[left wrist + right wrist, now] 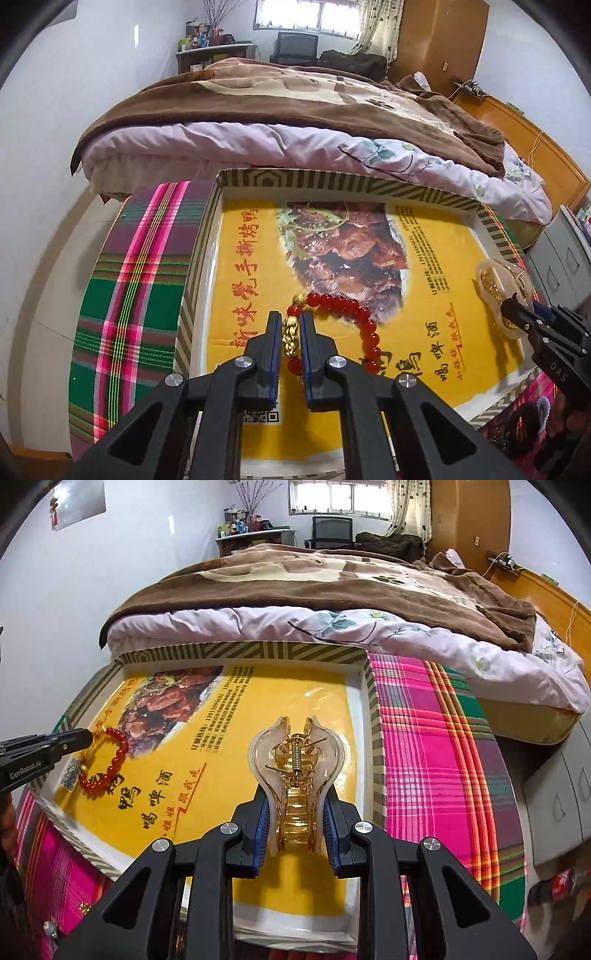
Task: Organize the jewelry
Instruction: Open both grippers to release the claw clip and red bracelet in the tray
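Over the striped tray [207, 236], I am lowering both loads gently: left claw [291, 334] nearly closed on the red bracelet [354, 314], right claw [295, 805] part-open, clamping the hair clip [295, 771].

bracelet [347, 314]: glossy red beads, shiny gold charm
hair clip [295, 775]: clear amber plastic, glossy, metal spring
tray [258, 651]: striped cardboard rim, glossy yellow printed liner
cloth [436, 757]: woven plaid, matt
left gripper [291, 321]: matt black plastic, blue ribbed pads
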`<state>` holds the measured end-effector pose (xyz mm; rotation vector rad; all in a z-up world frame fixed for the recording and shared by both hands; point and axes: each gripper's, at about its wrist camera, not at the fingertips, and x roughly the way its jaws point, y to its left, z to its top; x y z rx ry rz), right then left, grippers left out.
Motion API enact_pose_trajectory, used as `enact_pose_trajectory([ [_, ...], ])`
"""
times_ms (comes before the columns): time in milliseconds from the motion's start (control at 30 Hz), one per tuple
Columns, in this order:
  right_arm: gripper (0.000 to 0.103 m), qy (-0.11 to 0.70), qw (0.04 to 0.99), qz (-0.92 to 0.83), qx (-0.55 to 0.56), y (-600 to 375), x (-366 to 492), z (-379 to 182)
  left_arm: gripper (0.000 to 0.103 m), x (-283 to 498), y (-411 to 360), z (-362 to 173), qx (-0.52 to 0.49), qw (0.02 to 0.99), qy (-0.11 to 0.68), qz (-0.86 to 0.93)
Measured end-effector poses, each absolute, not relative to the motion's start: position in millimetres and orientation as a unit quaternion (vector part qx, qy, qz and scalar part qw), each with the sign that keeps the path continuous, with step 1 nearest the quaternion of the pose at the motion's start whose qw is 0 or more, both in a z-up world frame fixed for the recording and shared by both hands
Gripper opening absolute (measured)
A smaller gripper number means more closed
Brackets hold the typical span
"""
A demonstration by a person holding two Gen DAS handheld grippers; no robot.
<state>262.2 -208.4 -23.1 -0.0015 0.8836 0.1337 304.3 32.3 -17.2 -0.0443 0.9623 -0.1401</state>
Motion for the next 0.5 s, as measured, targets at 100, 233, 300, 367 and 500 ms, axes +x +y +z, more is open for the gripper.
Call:
enact_pose_trajectory([
  [100, 0.026, 0.428, 0.902, 0.064, 0.002, -209.1, 262.9, -25.0, 0.009, 304.3, 33.7, -17.6, -0.023, 0.883, 0.465, -0.066],
  [233, 0.026, 0.430, 0.901, 0.059, 0.000, -209.1, 264.2, -26.8, 0.022, 304.0, 33.7, -17.8, -0.024, 0.883, 0.465, -0.066],
  [300, 0.030, 0.429, 0.902, 0.057, 0.000, -209.0, 263.6, -26.9, 0.029, 303.0, 34.3, -17.4, -0.027, 0.883, 0.464, -0.066],
  [367, 0.042, 0.428, 0.902, 0.060, 0.004, -209.8, 262.9, -26.2, 0.042, 301.8, 34.1, -16.5, -0.028, 0.883, 0.464, -0.068],
  [500, 0.050, 0.422, 0.905, 0.059, 0.010, -210.6, 259.5, -22.4, 0.049, 297.7, 34.1, -12.9, -0.032, 0.884, 0.461, -0.070],
])
